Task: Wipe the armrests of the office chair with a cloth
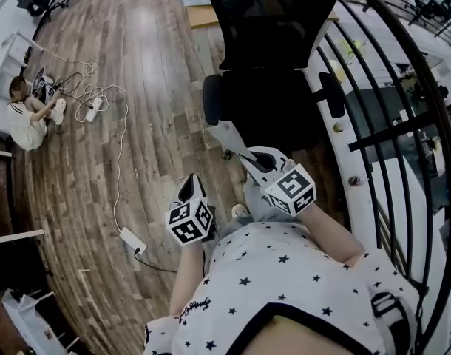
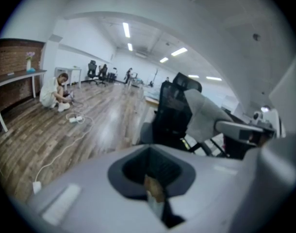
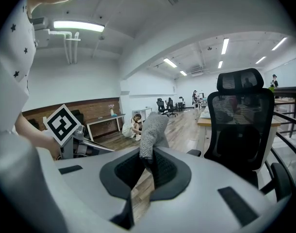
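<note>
A black mesh office chair (image 1: 273, 65) stands ahead of me, its left armrest (image 1: 212, 98) and right armrest (image 1: 331, 95) both bare. My right gripper (image 1: 248, 156) is shut on a grey cloth (image 1: 227, 135), which sticks up out of the jaws short of the seat's front edge. In the right gripper view the cloth (image 3: 153, 132) rises from the right gripper (image 3: 148, 161), with the chair (image 3: 240, 130) to its right. My left gripper (image 1: 190, 186) hangs lower left over the floor, shut and holding nothing. From the left gripper (image 2: 150, 178) the cloth (image 2: 204, 118) is seen in front of the chair (image 2: 172, 113).
A black curved railing (image 1: 392, 124) runs close along the chair's right side. On the wooden floor lie a white cable and power strip (image 1: 133, 239). A person (image 1: 26, 117) sits on the floor far left. A wooden desk (image 1: 203, 13) stands behind the chair.
</note>
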The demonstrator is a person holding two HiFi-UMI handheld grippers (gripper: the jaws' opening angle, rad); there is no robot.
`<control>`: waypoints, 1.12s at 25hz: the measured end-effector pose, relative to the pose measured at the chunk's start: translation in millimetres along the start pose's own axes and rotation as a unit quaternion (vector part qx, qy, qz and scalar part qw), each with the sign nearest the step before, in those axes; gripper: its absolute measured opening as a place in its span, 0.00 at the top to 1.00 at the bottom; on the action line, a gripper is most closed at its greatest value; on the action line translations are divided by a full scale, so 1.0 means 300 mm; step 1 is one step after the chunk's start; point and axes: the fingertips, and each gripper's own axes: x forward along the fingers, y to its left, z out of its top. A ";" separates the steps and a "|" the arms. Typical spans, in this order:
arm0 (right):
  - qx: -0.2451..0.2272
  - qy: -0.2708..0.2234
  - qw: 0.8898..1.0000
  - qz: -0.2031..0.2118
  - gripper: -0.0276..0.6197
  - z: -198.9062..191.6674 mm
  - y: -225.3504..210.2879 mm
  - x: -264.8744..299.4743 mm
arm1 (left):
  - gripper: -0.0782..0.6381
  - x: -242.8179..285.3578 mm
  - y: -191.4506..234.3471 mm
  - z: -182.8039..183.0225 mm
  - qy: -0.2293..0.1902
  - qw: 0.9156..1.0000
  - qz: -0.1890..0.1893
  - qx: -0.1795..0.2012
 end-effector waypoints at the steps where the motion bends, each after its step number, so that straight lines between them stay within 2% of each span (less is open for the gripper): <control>1: 0.000 0.001 1.000 0.002 0.91 0.002 -0.011 0.016 | 0.89 0.012 0.005 0.005 0.001 1.000 0.001 -0.001; 18: -0.017 0.034 0.999 0.030 0.91 0.089 -0.389 0.325 | 0.89 0.338 0.019 0.219 0.012 0.999 0.035 -0.018; 28: -0.019 0.060 0.997 0.049 0.91 0.064 -0.594 0.508 | 0.89 0.517 -0.024 0.258 0.035 0.998 0.049 -0.021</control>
